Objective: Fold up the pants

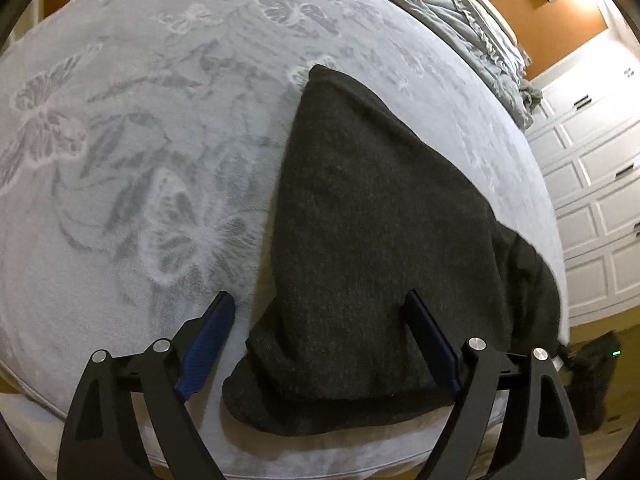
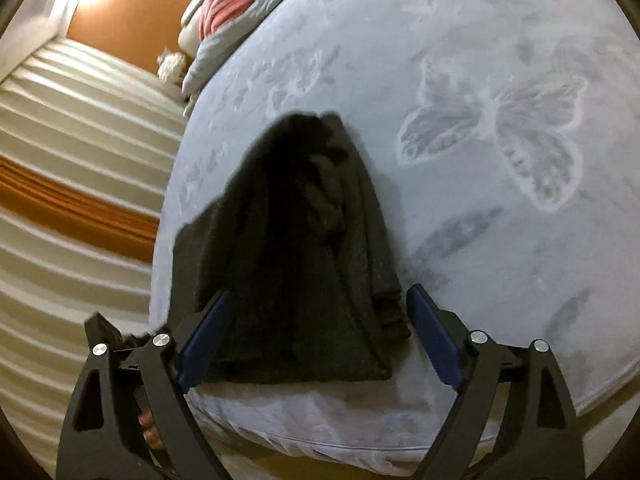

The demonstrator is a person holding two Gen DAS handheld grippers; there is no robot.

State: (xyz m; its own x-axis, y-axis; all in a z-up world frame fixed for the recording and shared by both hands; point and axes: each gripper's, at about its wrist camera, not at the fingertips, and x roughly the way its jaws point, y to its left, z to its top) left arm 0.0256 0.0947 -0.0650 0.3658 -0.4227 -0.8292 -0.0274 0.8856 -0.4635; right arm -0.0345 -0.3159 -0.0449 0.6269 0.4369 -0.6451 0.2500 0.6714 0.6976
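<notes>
On the near edge of the bed (image 1: 120,140), covered by a pale grey blanket with a butterfly pattern, lie the dark charcoal pants (image 1: 360,220). The garment is doubled into a narrow stack. Its long axis runs away from both cameras, from the mattress edge toward the middle of the bed, and the outline tapers toward the far end.

Left gripper (image 1: 320,340): jaws spread wide, holding nothing. The blue pads (image 1: 208,344) straddle the near end of the pants; the left pad sits over bare blanket just beside the cloth, the right pad over the fabric. Whether either pad touches the cloth cannot be determined.

Right gripper (image 2: 316,336): jaws likewise spread wide, holding nothing. Its pads (image 2: 436,340) bracket the near end of the pants (image 2: 304,260), one on each side.

View differences:
- Left wrist view: the top layer appears smooth, with a ribbed band at the near left corner overhanging the mattress edge. White panelled cabinets (image 1: 600,200) and rumpled grey bedding (image 1: 472,32) show to the right.
- Right wrist view: stacked layered edges are visible along the right side of the pants, and creased folds at the far end. Striped curtains (image 2: 72,200) and a pink pillow (image 2: 228,4) show to the left.
</notes>
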